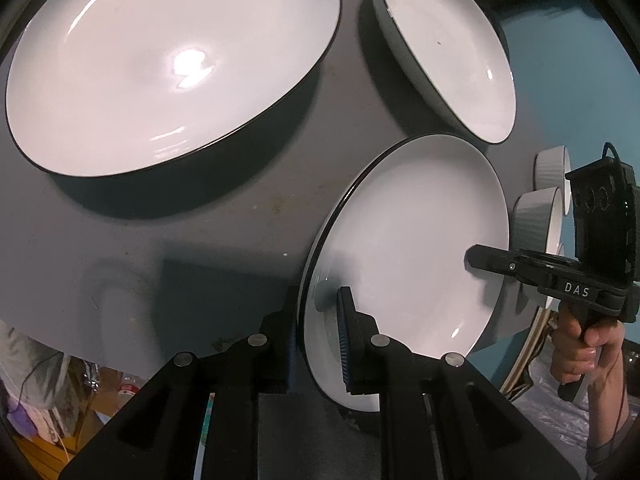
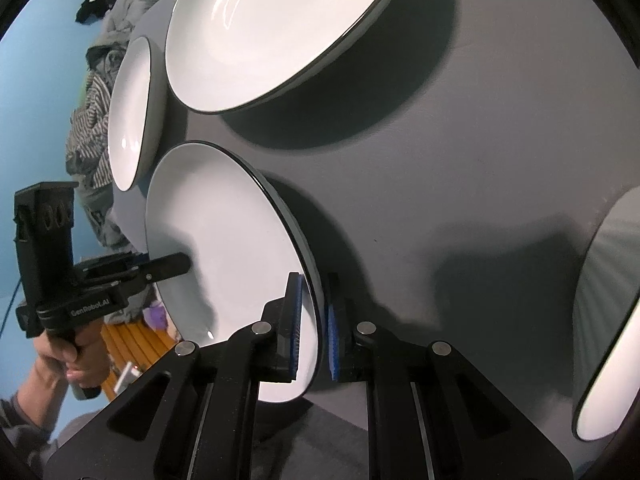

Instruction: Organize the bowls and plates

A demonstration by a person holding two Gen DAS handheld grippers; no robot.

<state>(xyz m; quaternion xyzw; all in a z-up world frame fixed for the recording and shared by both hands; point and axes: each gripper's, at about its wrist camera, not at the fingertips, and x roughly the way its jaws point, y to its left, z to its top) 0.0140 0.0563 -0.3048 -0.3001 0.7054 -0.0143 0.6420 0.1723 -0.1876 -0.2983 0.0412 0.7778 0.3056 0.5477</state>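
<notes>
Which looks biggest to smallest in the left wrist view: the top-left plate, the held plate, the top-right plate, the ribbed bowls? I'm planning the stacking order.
1. Top-left plate, largest.
2. Held plate, gripped at opposite rims by the left gripper and right gripper; nearness may inflate it.
3. Top-right plate, seen obliquely, so its rank against the held plate is unsure.
4. Ribbed bowls, smallest, partly hidden.

Ribbed bowl [image 2: 608, 320] cut off at right edge.

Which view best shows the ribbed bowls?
The left wrist view: two ribbed bowls show side by side, rims and fluted walls visible, partly behind the right gripper. The right wrist view catches only one ribbed bowl, cropped at the frame edge.
</notes>
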